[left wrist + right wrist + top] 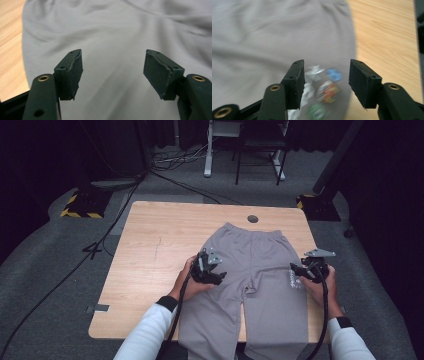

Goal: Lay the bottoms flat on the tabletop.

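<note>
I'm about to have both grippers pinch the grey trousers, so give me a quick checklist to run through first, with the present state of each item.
1. Trousers lie flat on the table, waistband at the far side: ok.
2. Left gripper jaws apart with no cloth between the pads: ok.
3. Right gripper jaws apart, nothing pinched: ok.
4. Left gripper over cloth, near the trousers' edge that shows at the left of its own view: ok.
5. Right gripper over the trouser edge by the printed patch, bare wood beside it: ok.
6. Legs fully on the table: not ok, they hang over the near edge.
</note>
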The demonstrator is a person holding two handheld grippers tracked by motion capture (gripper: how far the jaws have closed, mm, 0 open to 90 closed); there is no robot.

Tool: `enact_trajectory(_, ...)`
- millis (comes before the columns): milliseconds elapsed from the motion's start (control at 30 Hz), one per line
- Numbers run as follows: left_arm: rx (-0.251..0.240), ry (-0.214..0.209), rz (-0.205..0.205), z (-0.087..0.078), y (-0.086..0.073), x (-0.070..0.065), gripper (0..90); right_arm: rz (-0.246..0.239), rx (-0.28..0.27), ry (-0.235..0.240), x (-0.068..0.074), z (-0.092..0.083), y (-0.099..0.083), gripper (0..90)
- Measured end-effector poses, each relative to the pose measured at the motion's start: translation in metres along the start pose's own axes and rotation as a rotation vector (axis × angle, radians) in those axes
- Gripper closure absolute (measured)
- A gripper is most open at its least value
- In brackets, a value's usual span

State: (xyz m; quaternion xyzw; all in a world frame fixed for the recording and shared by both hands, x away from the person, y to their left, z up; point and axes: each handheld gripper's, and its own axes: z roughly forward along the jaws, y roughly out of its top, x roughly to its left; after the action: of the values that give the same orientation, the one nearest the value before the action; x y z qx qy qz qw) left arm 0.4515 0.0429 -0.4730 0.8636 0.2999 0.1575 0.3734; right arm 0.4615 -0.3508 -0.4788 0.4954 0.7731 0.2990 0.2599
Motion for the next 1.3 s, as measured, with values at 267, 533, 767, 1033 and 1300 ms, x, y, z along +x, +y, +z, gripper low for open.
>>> enact_trajectory(267, 0.068, 0.018, -0.054, 0.044, 0.020, 0.019, 33.7, 0.056, 0.055, 0.027, -0.013, 0.034, 0.016, 53.8)
enact_trajectory(533, 0.084, 0.041, -0.125, 0.067, 0.025, 0.038, 28.3, 0.046, 0.050, 0.074, -0.001, 0.067, 0.048, 53.6)
enact_trajectory(767, 0.054, 0.160, -0.247, 0.058, 0.010, 0.078, 28.4, 0.016, 0.066, 0.084, 0.029, 0.098, 0.084, 53.0)
enact_trajectory(1033, 0.085, 0.244, -0.328, 0.033, -0.012, 0.117, 28.3, -0.126, 0.071, -0.010, 0.085, 0.125, 0.122, 54.2)
enact_trajectory(1300, 0.034, 0.185, -0.259, 0.002, -0.012, 0.107, 26.3, -0.146, 0.049, 0.053, 0.102, 0.111, 0.125, 47.8)
